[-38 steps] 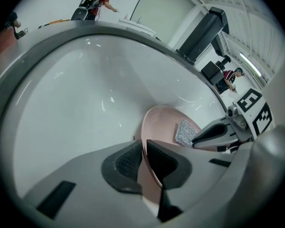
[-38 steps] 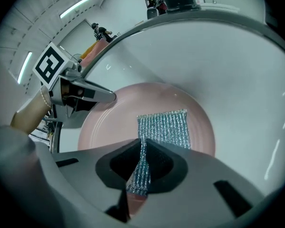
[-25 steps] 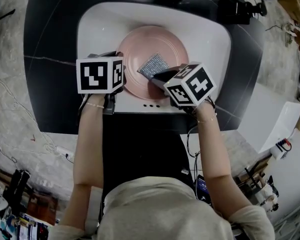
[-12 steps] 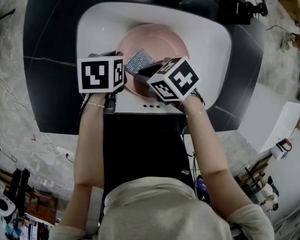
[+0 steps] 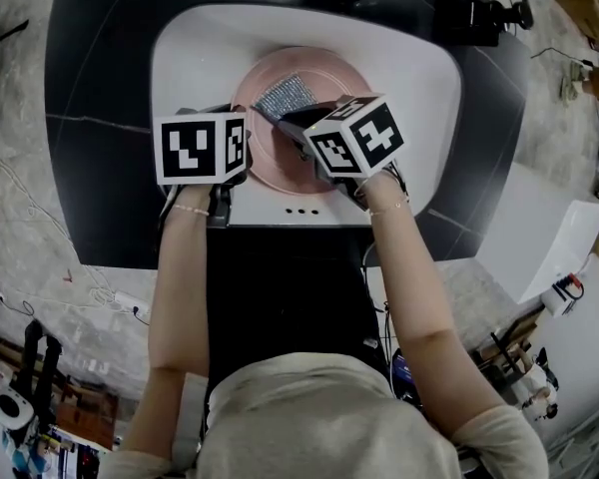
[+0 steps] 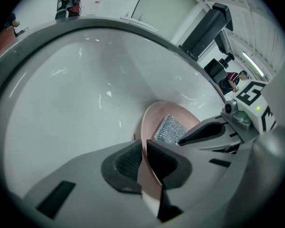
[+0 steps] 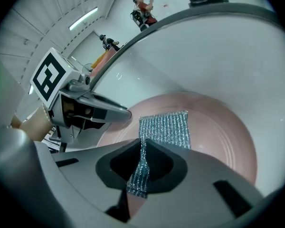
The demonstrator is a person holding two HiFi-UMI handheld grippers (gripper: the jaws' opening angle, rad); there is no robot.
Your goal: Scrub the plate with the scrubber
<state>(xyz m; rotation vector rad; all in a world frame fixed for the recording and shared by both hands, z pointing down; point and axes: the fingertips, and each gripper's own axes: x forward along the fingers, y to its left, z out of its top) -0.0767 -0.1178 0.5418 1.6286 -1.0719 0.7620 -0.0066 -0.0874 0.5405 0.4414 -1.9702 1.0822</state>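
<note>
A pink plate (image 5: 324, 83) lies in the white sink (image 5: 409, 68). My left gripper (image 6: 143, 161) is shut on the plate's left rim (image 6: 149, 175), which passes between its dark pads. My right gripper (image 7: 141, 163) is shut on a silver mesh scrubber (image 7: 165, 127); the scrubber's free end lies flat on the plate (image 7: 218, 127). In the head view the scrubber (image 5: 281, 96) rests on the plate's upper left part, with the right gripper (image 5: 285, 121) just behind it and the left gripper (image 5: 238, 133) at the rim. From the left gripper view the scrubber (image 6: 168, 128) shows on the plate's face.
The sink is set in a black counter (image 5: 90, 88). A dark tap fixture (image 5: 474, 13) stands at the sink's far right. Three small overflow holes (image 5: 299, 211) mark the near sink wall. Cluttered floor and cables surround the counter.
The right gripper has dragged the scrubber from the plate's middle toward its upper left. The left gripper has stayed on the rim.
</note>
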